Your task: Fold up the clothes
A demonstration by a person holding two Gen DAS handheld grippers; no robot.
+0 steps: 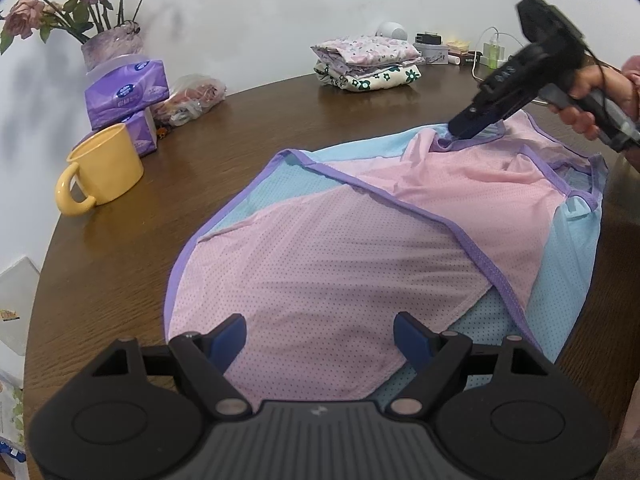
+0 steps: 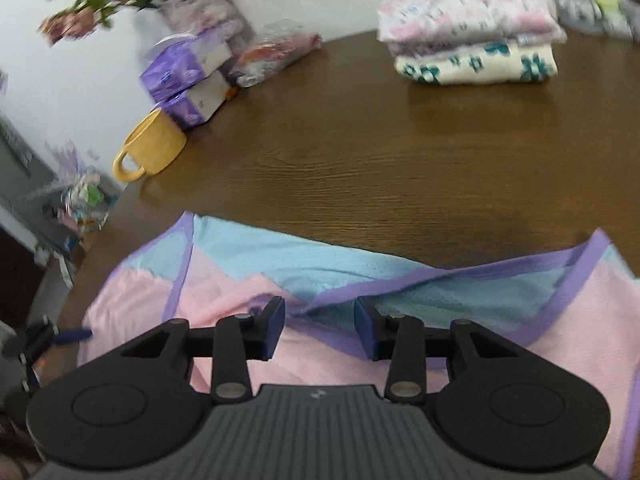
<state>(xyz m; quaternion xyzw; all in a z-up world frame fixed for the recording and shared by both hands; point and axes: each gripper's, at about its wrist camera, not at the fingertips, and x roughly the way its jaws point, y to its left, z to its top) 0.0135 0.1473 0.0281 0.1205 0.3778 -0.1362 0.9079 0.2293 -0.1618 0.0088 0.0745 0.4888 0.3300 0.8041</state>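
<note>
Plain white wall [image 1: 280, 8] behind a dark wooden table [image 1: 160, 168].

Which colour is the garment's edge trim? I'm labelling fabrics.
Purple trim on the pink-and-blue garment, clearest in the left wrist view.

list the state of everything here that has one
garment: spread on the table, partly folded, rumpled
left gripper: open, over the near hem
right gripper: part open at the purple trim, nothing pinched
clothes stack: folded, two pieces piled
mug: upright, handle toward the camera
tissue packs: stacked
</note>
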